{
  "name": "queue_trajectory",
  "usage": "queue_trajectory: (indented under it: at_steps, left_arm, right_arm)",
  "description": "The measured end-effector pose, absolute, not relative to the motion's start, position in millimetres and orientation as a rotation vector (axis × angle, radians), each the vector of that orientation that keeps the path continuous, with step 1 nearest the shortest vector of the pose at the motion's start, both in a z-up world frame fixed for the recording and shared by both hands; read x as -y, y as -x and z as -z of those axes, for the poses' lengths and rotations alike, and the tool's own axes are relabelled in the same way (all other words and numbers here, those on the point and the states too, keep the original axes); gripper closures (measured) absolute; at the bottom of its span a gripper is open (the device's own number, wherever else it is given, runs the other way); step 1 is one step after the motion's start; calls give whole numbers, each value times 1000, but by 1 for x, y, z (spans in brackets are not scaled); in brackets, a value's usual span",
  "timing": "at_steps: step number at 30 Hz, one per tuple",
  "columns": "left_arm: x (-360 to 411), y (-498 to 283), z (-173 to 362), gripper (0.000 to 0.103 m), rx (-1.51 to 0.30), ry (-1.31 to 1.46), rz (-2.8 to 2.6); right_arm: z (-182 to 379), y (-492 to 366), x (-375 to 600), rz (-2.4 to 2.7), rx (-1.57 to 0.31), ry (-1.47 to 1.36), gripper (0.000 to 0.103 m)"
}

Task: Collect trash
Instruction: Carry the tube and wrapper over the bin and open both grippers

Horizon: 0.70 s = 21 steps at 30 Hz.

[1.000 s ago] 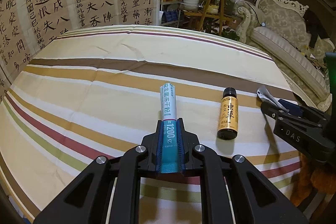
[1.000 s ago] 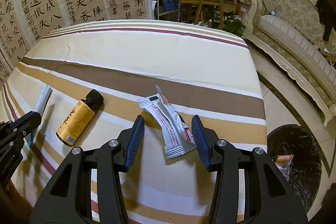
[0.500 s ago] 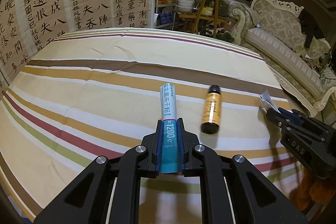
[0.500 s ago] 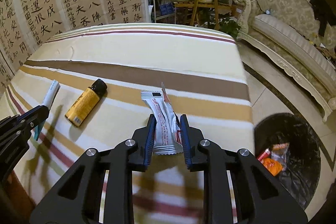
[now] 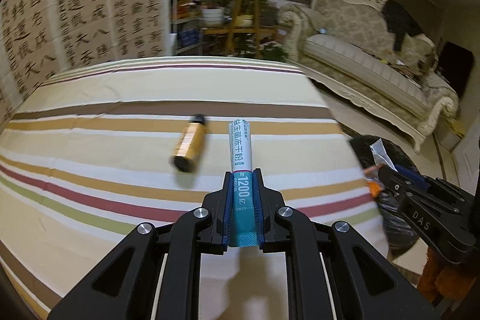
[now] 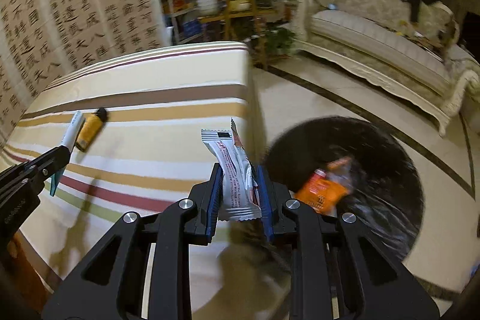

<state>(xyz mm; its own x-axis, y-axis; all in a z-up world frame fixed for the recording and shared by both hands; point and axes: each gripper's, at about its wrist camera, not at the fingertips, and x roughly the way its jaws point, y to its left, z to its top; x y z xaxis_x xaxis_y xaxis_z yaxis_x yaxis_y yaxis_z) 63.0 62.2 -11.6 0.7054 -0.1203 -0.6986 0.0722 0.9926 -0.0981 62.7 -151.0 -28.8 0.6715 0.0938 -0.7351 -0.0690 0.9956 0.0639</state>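
Observation:
My left gripper [image 5: 242, 179] is shut on a white and teal stick sachet [image 5: 239, 146], held above the striped tablecloth [image 5: 90, 194]. My right gripper [image 6: 238, 170] is shut on a silver snack wrapper [image 6: 232, 167] with red print, lifted over the table's right edge. Right of it on the floor stands a black-lined trash bin [image 6: 375, 170] holding an orange packet [image 6: 322, 188]. A small amber bottle [image 5: 190, 144] with a black cap lies on the cloth left of the sachet. The right gripper [image 5: 387, 170] with the wrapper tip shows at the left wrist view's right side.
A calligraphy screen [image 5: 75, 5] stands behind the table. Potted plants on wooden stands [image 5: 240, 17] and a cream sofa [image 5: 375, 65] fill the room beyond. The tiled floor [image 6: 330, 98] lies right of the table around the bin.
The right gripper closed on the silver wrapper, lifted it and carried it right toward the bin. The left gripper moved right with the sachet, so the bottle now lies to its left.

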Motion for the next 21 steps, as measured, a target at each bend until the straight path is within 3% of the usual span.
queue_trajectory:
  at_steps: [21]
  left_arm:
    - [84,-78,29,89,-785,-110,338]
  right_arm:
    - [49,-41,266,160,-804,-143,80]
